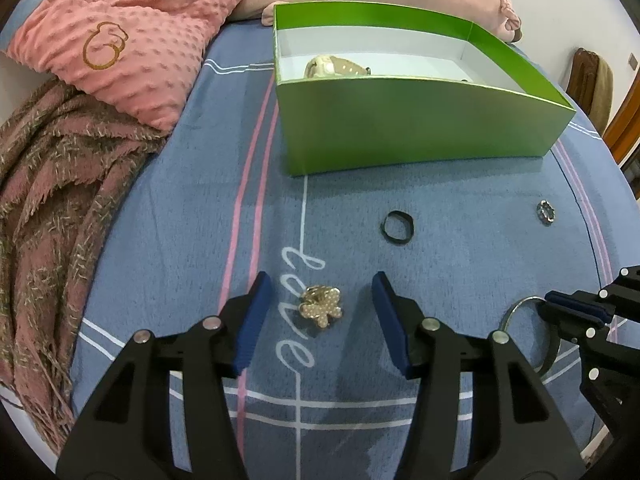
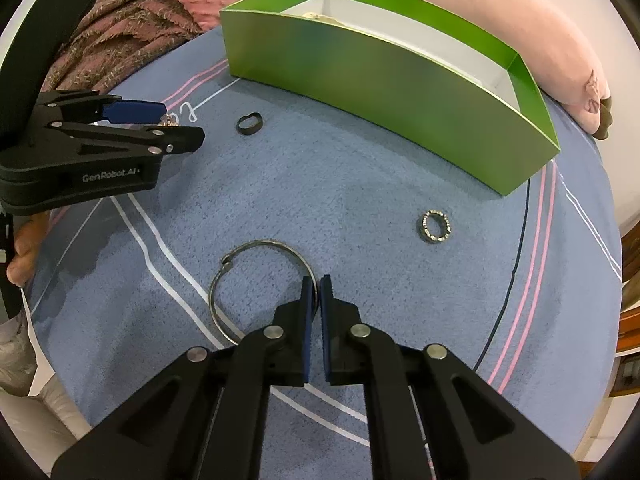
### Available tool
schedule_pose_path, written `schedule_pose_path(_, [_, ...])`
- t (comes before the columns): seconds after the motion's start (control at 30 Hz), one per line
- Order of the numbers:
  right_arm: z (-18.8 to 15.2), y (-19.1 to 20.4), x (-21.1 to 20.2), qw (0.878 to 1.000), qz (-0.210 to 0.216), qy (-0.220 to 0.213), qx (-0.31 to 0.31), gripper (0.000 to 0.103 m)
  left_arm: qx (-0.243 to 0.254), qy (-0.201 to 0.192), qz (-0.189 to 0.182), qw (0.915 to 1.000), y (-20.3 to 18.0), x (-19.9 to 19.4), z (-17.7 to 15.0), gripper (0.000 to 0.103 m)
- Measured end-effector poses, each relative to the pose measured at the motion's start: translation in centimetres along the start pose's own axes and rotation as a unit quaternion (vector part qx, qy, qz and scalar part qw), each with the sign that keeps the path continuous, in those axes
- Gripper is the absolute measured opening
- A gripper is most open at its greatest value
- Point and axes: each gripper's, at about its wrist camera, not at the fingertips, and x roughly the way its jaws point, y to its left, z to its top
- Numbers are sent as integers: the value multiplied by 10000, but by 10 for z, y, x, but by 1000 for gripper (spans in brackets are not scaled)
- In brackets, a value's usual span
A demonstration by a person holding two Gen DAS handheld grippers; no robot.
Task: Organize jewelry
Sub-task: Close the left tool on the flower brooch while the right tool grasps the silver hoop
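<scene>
A gold pearl flower brooch point(image 1: 320, 306) lies on the blue bedsheet between the open fingers of my left gripper point(image 1: 322, 286). My right gripper point(image 2: 316, 284) is shut on the rim of a thin silver bangle point(image 2: 224, 280) that lies on the sheet; both show at the right edge of the left wrist view point(image 1: 520, 308). A black ring point(image 1: 397, 229) point(image 2: 250, 123) and a studded silver ring point(image 1: 546, 212) point(image 2: 435, 227) lie loose on the sheet. The open green box point(image 1: 400, 128) point(image 2: 400, 92) stands behind them with a cream item point(image 1: 332, 67) inside.
A pink dotted pillow point(image 1: 120, 40) and a brown-pink fringed blanket point(image 1: 52, 200) lie to the left. A long pink cushion point(image 2: 520, 40) lies behind the box. The left gripper shows at the left of the right wrist view point(image 2: 160, 128).
</scene>
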Motion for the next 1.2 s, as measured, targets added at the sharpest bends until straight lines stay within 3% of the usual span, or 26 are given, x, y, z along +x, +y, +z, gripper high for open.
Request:
schedule_pose_path(0.07, [0,-2,-1,10000,32,10,51,12,30,-15,27,10000,-1,0,1,54])
schedule_pose_path(0.27, [-2,-8,-1,9996,199,31,207,15,86,-60,85,9999,-3,2,2,54])
schedule_pose_path(0.4, [-3,-10,-2,9995,180,-39,269,42,164,-113,165,9997,-5,1,1,54])
schedule_pose_path(0.53, [-3,-12,-2,9994,132,-72,318,42,232,-137,197,9994,-6,1,1,53])
schedule_pose_path(0.67, [-3,-11,0,9995,139,-57,278,40,224,-120,150,9996,-4,0,1,47])
schedule_pose_path(0.9, [-3,-2,-1,9997,216,-59,76,14,185,-93,198,9996,-5,-3,-2,24])
schedule_pose_path(1.03, [-2,1,-1,9999,149,-68,-5,5,58,-70,87,9999,1,-4,-2,21])
schedule_pose_path(1.2, [0,-4,-2,9998,174,-82,86,5,23,-139,80,9999,0,-10,-2,21])
